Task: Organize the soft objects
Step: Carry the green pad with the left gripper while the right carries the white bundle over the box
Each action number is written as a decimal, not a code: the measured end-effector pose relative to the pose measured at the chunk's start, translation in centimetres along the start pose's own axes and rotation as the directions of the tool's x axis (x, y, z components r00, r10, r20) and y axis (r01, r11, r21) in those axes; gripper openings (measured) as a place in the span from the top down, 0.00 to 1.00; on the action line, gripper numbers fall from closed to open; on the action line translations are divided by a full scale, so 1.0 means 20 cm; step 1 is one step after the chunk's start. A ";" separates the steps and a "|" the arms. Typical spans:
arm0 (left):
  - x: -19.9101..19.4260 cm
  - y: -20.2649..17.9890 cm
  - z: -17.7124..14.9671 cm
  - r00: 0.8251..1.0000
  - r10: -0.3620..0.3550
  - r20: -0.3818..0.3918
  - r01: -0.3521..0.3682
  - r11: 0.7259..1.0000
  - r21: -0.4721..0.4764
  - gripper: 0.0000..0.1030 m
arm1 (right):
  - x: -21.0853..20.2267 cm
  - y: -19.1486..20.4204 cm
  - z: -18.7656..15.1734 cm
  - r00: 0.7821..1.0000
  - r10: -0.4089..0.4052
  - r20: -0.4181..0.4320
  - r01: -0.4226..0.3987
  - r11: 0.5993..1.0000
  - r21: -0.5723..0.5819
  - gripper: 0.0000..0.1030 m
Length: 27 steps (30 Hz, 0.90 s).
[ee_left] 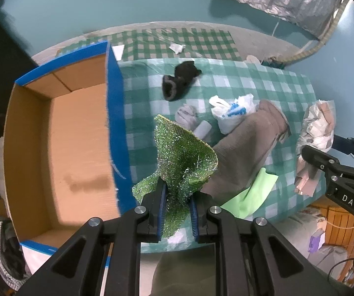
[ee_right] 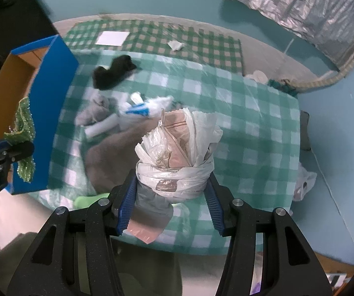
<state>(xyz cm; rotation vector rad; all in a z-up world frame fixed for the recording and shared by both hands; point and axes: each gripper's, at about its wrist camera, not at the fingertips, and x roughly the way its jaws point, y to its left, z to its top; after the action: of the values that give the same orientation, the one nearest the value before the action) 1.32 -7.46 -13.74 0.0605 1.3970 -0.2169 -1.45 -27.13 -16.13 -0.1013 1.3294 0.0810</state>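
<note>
**Soft objects: two in hand, the rest on the bench**

Cardboard box [ee_left: 61, 133]: open, left of the checked bench [ee_left: 263, 79]. Brown towel [ee_left: 246, 145], black cloth [ee_left: 179, 80]: lying loose on the bench. Bag bundle [ee_right: 177, 153]: light, crinkly, slippery; right tool [ee_right: 170, 197] half-open, clamped round its tied waist. Green scrubbing cloth [ee_left: 184, 157]: limp, airy; left tool [ee_left: 177, 212] nearly closed, pinching one edge beside the box.

Two wrist views, aimed steeply downward from close above

The checked table [ee_left: 263, 79] was looked down on by both; the blue box [ee_right: 51, 113], black cloth [ee_left: 179, 79] and each other's gripper were shared.
</note>
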 end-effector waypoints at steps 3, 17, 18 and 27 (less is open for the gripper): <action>-0.03 0.04 0.00 1.000 0.003 0.009 -0.002 1.000 -0.020 0.83 | -0.02 0.05 0.04 1.000 0.009 0.012 -0.008 1.000 -0.023 0.49; -0.21 0.26 -0.04 0.997 0.013 0.072 -0.003 0.992 -0.130 0.83 | -0.11 0.32 0.21 0.996 0.069 0.053 -0.061 0.987 -0.148 0.49; -0.22 0.28 -0.04 0.997 0.020 0.076 -0.009 0.990 -0.139 0.83 | -0.12 0.34 0.22 0.996 0.074 0.056 -0.065 0.985 -0.157 0.49; -0.27 0.43 -0.07 0.995 0.047 0.090 -0.027 0.977 -0.210 0.83 | -0.15 0.57 0.32 0.989 0.131 0.075 -0.109 0.964 -0.241 0.49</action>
<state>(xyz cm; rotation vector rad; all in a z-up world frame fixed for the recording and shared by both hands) 0.66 1.91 -9.49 -0.0965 1.3159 -0.0406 2.78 -15.13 -12.05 -0.2162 1.2311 0.3440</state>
